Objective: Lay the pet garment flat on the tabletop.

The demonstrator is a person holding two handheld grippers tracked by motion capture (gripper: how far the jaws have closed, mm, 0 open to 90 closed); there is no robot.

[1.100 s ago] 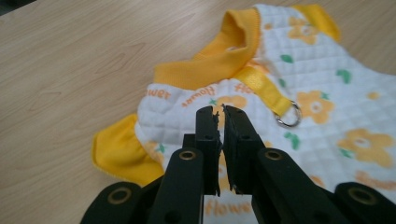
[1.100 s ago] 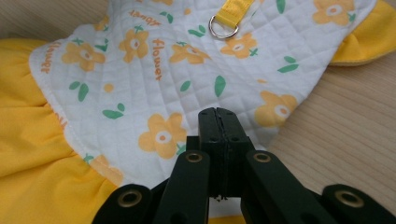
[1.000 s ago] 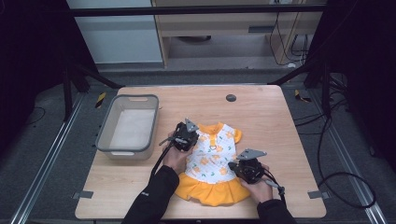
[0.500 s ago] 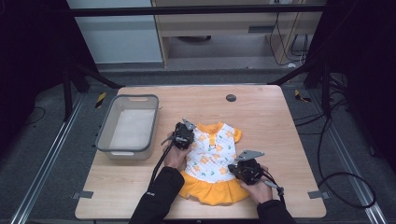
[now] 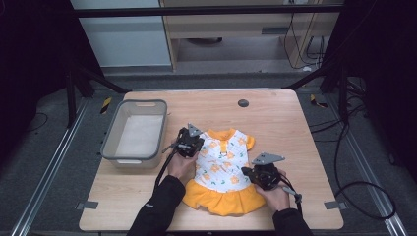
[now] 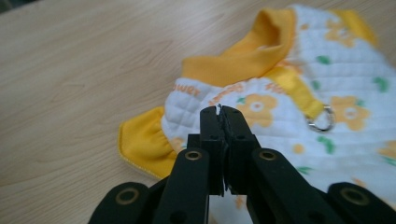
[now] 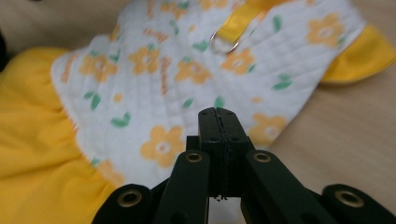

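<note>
I am holding a gripper in each hand over a small dress [image 5: 221,164] that is lying flat on the wooden table [image 5: 275,118], its white quilted top printed with orange flowers and green leaves, its collar, sleeves and skirt frill in plain yellow. My left gripper [image 5: 189,142] is sitting at the dress's left shoulder, just beside the yellow sleeve [image 6: 142,140], and in the left gripper view its tips [image 6: 220,112] are resting over the edge of the white quilted part near that sleeve; its jaws have just been closing and are now standing pressed together, and I cannot tell whether a fold of fabric is caught between them. My right gripper [image 5: 260,173] is sitting at the dress's right side, near where the white top is meeting the yellow skirt [image 5: 223,199]. In the right gripper view its tips [image 7: 218,114] are lying over the white flowered cloth, the jaws pressed tight together with no gap showing, and again I cannot tell whether any cloth is pinched. A yellow strap with a small metal ring [image 7: 223,43] is running down the middle of the dress's chest, lying between the two grippers. A grey plastic bin [image 5: 112,143] is standing on the table's left part, just beside my left gripper and apart from the dress, and a dark round spot [image 5: 243,103] is showing on the tabletop beyond the dress's collar.
</note>
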